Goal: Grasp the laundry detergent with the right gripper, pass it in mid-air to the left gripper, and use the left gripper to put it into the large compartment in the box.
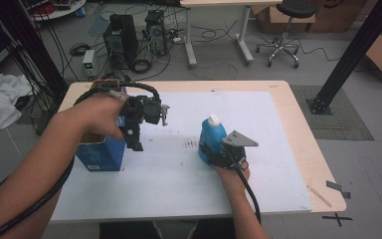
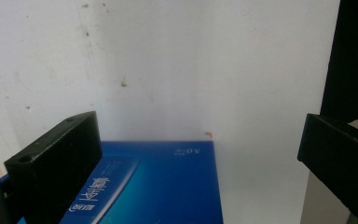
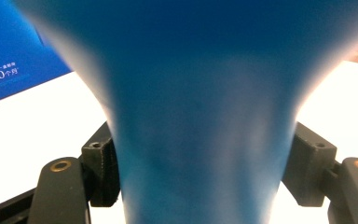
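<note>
Dim high view, blurred bottle [image 3: 200, 116], glaring mat [image 3: 37, 126]

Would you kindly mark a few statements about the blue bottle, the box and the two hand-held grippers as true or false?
1. The right hand-held gripper has its jaws against the sides of the blue bottle. True.
2. The blue bottle lies on its side. False: it stands upright on the white mat, white cap on top.
3. The left hand-held gripper is clamped on the blue box. False: its jaws stand wide apart, pressing on nothing.
4. The blue box sits near the table's left edge in the high view. True.
5. The bottle stands inside the box. False: it stands apart, to the right.
</note>
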